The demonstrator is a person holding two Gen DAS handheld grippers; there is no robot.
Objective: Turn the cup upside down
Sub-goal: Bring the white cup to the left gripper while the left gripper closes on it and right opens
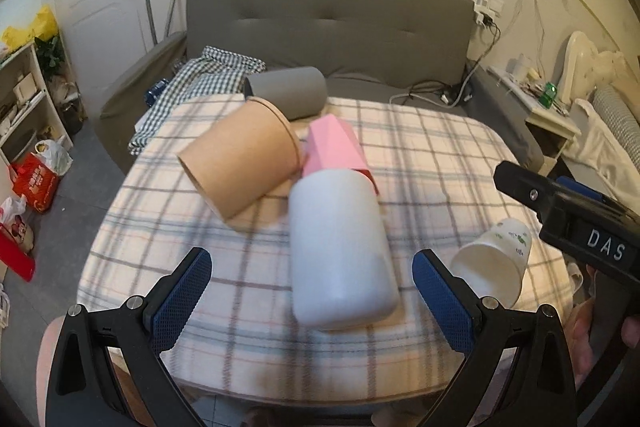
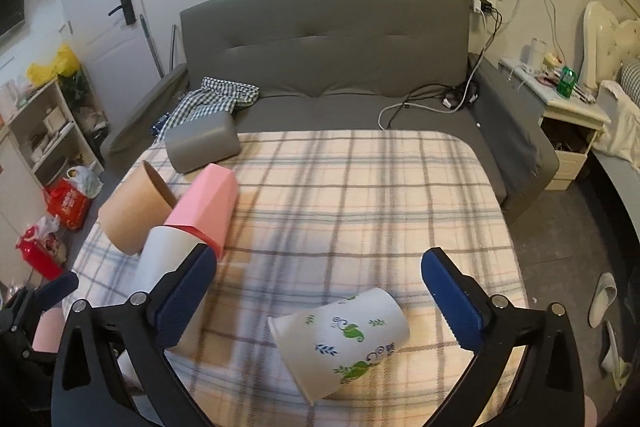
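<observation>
Several cups lie on their sides on a plaid-covered table [image 1: 420,155]. A plain white cup [image 1: 340,251] lies between the open fingers of my left gripper [image 1: 312,287]. A brown paper cup [image 1: 240,163] and a pink cup [image 1: 336,151] lie just beyond it. A white cup with green leaf print [image 2: 344,339] lies on its side between the open fingers of my right gripper [image 2: 320,291], and shows at the right in the left wrist view [image 1: 496,263]. Neither gripper holds anything.
A grey block [image 1: 288,91] lies at the table's far edge. A grey sofa [image 2: 328,59] with a checked cloth [image 2: 212,103] and cables stands behind. Shelves and bags stand on the left, a nightstand [image 2: 568,123] on the right. The right gripper's body [image 1: 568,219] shows in the left wrist view.
</observation>
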